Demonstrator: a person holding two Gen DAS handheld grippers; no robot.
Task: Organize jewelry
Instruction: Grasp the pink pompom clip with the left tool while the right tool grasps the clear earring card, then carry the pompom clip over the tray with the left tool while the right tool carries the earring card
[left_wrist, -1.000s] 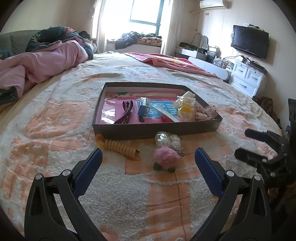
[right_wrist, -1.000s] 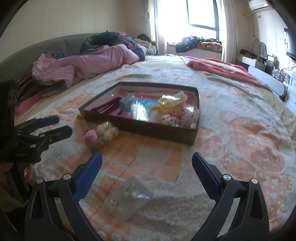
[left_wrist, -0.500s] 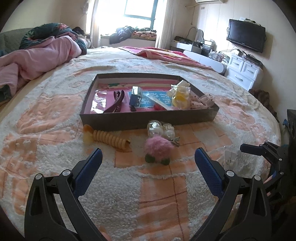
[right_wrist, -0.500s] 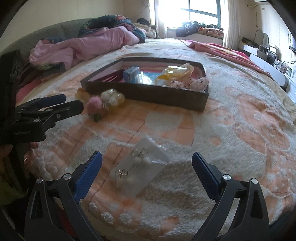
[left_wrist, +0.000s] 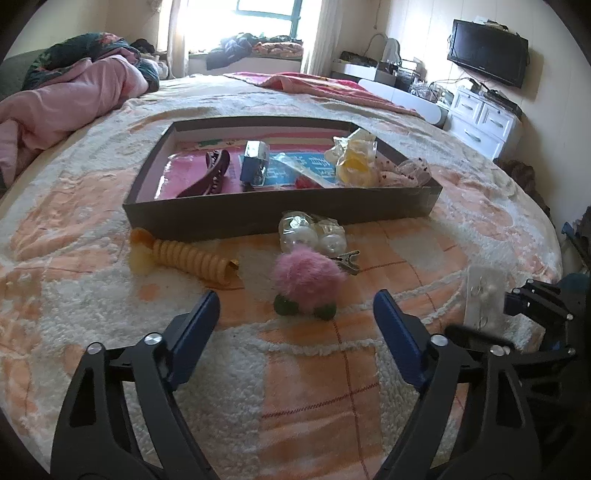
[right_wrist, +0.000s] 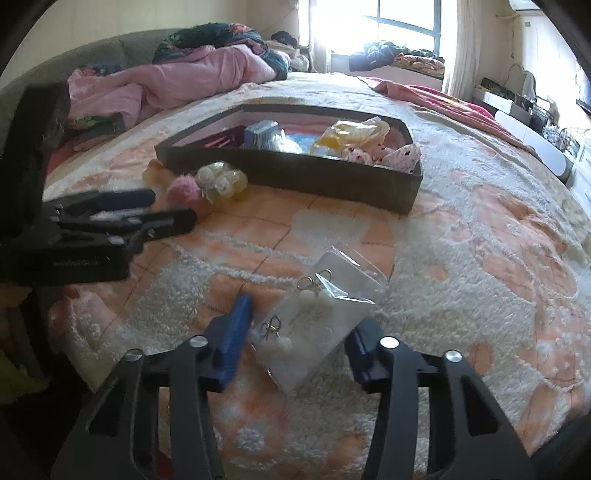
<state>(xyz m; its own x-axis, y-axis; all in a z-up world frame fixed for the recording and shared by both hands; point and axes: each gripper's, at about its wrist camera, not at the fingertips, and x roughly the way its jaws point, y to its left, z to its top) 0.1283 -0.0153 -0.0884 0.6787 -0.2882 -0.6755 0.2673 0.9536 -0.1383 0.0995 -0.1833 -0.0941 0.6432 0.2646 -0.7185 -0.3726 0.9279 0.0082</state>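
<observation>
Clear earring packet (right_wrist: 320, 317) flat on the fuzzy peach-and-white bedspread (right_wrist: 480, 258), near the bed's front edge and well short of the dark tray (right_wrist: 332, 177). Long axis diagonal in the right wrist view, running from the near left up to the far right; two bow-topped pearl earrings lined up along it. Seen from the left wrist, the same packet (left_wrist: 484, 295) a pale strip at far right.

Right gripper (right_wrist: 301, 332) low over the bedspread, pointing forward toward the tray, blue fingers (right_wrist: 236, 332) set one on each side of the packet's near end. Jaws narrowed around it, but contact with the plastic impossible to judge.

Left gripper (left_wrist: 295, 328) spread wide, holding nothing, hovering level above the bedspread and aimed at the tray. Just ahead of it a pink pom-pom clip (left_wrist: 308, 278), beyond that a bag of pearl pieces (left_wrist: 312, 232), and to the left a yellow coiled hair tie (left_wrist: 188, 256) lying crosswise beside the tray's front wall.
</observation>
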